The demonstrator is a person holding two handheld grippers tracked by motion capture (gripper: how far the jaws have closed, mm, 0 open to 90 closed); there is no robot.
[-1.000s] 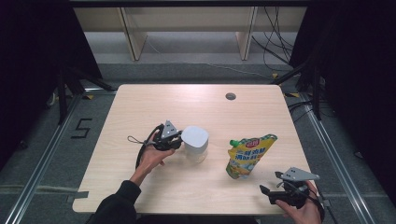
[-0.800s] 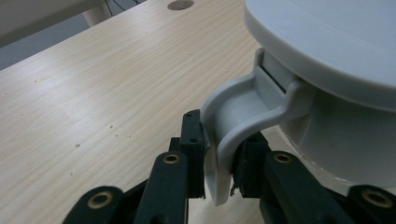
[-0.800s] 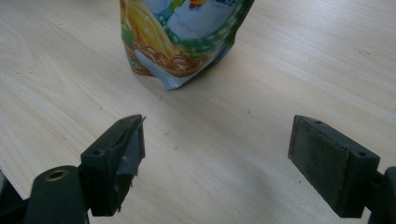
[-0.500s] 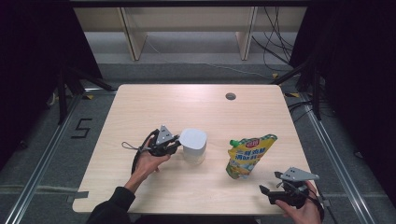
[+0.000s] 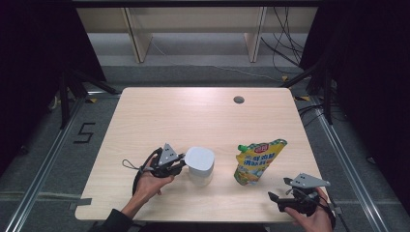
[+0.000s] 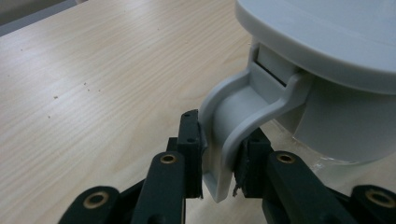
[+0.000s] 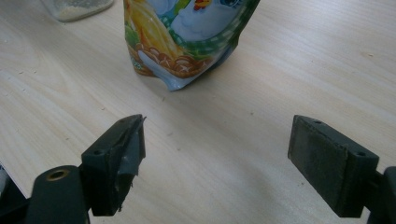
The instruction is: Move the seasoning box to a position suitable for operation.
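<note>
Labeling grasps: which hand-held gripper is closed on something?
The left hand-held gripper, clamped on the white container's latch; the right hand-held gripper is open, short of the pouch.

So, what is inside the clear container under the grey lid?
The grey lid covers the container from above, hiding most contents. The right gripper view shows something pale and grainy at its base.

A pale, light-grained wooden table point(image 5: 203, 116) is seen. The container lid point(image 5: 199, 158) and its latch point(image 6: 233, 121) are light grey — the body below is clear. The pouch point(image 5: 257, 161) is printed yellow and green, with a red label — a green cap tops it. Both grippers' jaws are black.
</note>
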